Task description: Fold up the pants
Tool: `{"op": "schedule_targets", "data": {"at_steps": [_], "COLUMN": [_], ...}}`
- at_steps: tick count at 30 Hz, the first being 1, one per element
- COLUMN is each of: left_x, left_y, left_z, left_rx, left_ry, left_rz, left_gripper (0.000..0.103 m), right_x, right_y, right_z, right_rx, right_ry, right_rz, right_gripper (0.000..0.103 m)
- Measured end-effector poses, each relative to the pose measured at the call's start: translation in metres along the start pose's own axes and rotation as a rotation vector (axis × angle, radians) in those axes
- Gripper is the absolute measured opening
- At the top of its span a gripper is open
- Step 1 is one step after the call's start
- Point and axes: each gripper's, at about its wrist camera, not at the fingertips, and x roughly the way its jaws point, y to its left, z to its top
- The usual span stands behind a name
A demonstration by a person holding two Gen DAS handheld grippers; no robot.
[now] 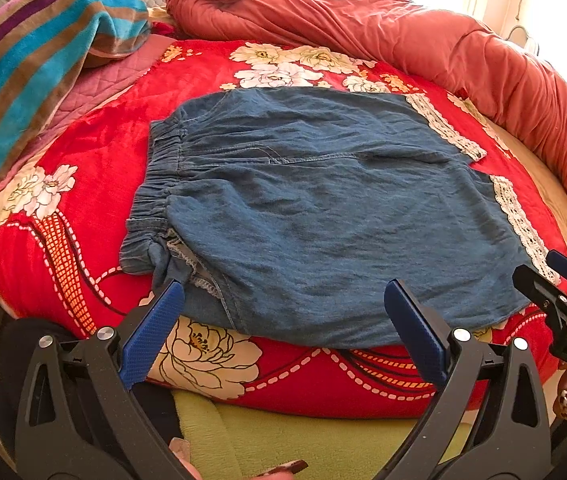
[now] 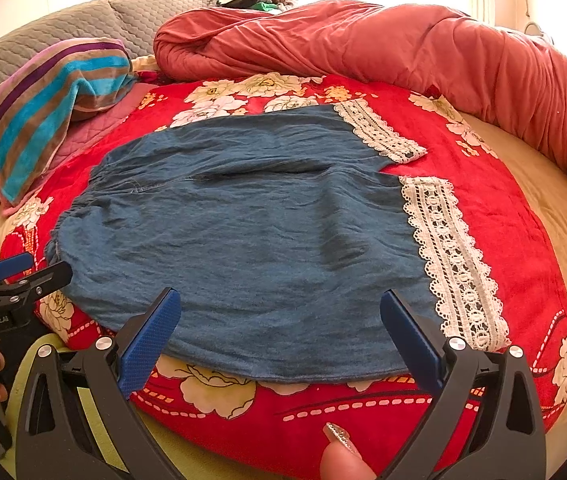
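Note:
Blue denim pants [image 1: 303,208] [image 2: 251,240] lie flat on a red flowered blanket [image 1: 95,148] [image 2: 483,200]. Their elastic waistband [image 1: 155,196] is at the left and the white lace hems [image 1: 519,220] [image 2: 451,256] are at the right. My left gripper [image 1: 285,290] is open just above the pants' near edge by the waist end, nothing between its blue pads. My right gripper [image 2: 281,300] is open over the near edge toward the lace end, also holding nothing. Each gripper shows in the other's view, the right one [image 1: 563,280] at the right edge and the left one [image 2: 15,272] at the left edge.
A rolled coral duvet [image 1: 403,28] [image 2: 363,44] curves along the back and right. A striped towel [image 1: 43,64] [image 2: 51,100] on a pink quilted pad sits at the left, grey pillows [image 2: 83,20] behind. A yellow-green cloth [image 1: 283,436] hangs below the near bed edge. A fingertip [image 2: 343,456] shows below.

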Motion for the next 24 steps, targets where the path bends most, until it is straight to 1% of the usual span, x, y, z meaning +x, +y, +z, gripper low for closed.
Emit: {"op": "schedule_targets", "data": {"at_steps": [3,5,8,11,13,15,18,21,24], "left_x": [0.002,0.004,0.01,0.014,0.018,0.023,0.028,0.036,0.044], "left_y": [-0.001,-0.001,-0.004,-0.001,0.003,0.007,0.01,0.013,0.016], "left_z": [0.0,0.001,0.004,0.011,0.017,0.023,0.029,0.034,0.037], "left_rx": [0.003,0.011,0.036,0.034,0.034,0.027,0.04,0.04,0.037], "left_ry": [0.004,0.009,0.015,0.014,0.01,0.017,0.014,0.03,0.04], "left_rz": [-0.006,-0.029,-0.039,-0.036,-0.027,-0.016,-0.018,-0.011,-0.006], "left_gripper": [0.094,0.094,0.094,0.094,0.094,0.094,0.094,0.094,0.094], "right_x": [0.001,0.002,0.005,0.009,0.014,0.022,0.039,0.059,0.073], "right_y": [-0.006,-0.014,-0.032,-0.054,-0.072,-0.089,-0.119,-0.141,-0.154], "right_z": [0.002,0.007,0.015,0.025,0.033,0.04,0.05,0.057,0.064], "right_rx": [0.014,0.024,0.04,0.038,0.045,0.076,0.131,0.129,0.124], "right_ry": [-0.005,-0.019,-0.032,-0.036,-0.036,-0.011,0.036,0.067,0.099], "right_rz": [-0.015,-0.038,-0.068,-0.1,-0.105,-0.102,-0.086,-0.108,-0.113], "right_gripper": [0.099,0.099,0.099,0.099,0.099,0.099,0.099,0.099,0.099]}}
